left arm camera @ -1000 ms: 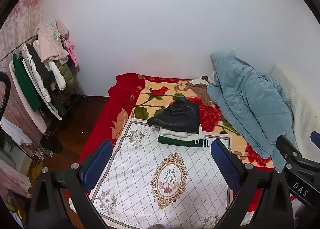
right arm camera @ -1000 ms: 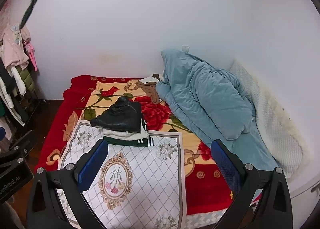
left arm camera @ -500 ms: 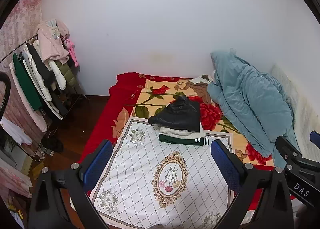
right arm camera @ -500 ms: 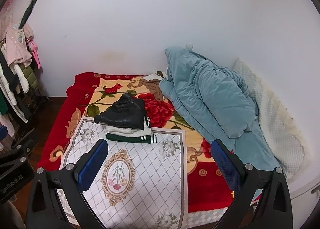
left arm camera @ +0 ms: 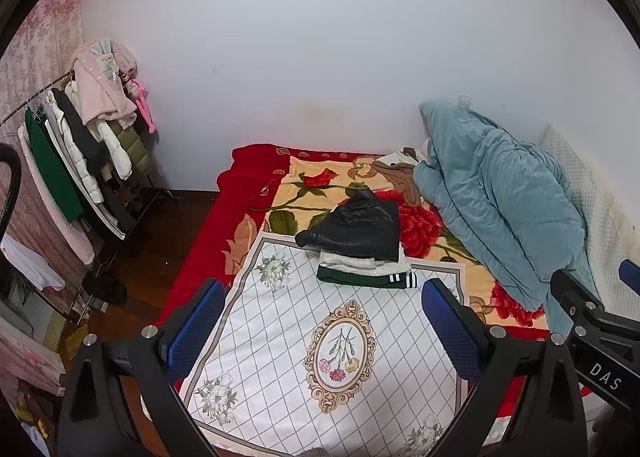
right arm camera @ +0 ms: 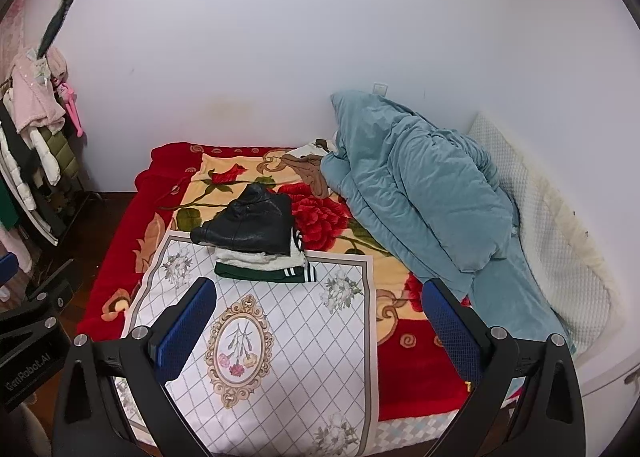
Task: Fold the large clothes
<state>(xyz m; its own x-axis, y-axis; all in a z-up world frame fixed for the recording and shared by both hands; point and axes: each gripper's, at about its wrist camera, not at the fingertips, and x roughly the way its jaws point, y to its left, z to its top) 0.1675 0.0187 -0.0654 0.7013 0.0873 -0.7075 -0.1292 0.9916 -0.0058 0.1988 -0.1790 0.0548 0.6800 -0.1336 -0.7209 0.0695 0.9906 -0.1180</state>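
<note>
Jaws on both the left gripper [left arm camera: 322,321] and right gripper [right arm camera: 320,317] gape released above the bed's near edge, so, with the folded stack [left arm camera: 362,247] mid-bed at the patterned cloth's [left arm camera: 320,357] far edge, fetch another garment next, probably from the clothes rack [left arm camera: 76,161].

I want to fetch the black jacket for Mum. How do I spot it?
Find the bed with the red flowery blanket. On the white patterned cloth sits a small pile of folded clothes; the black jacket is on top, shiny and dark, above a white layer and a green striped one.
</note>
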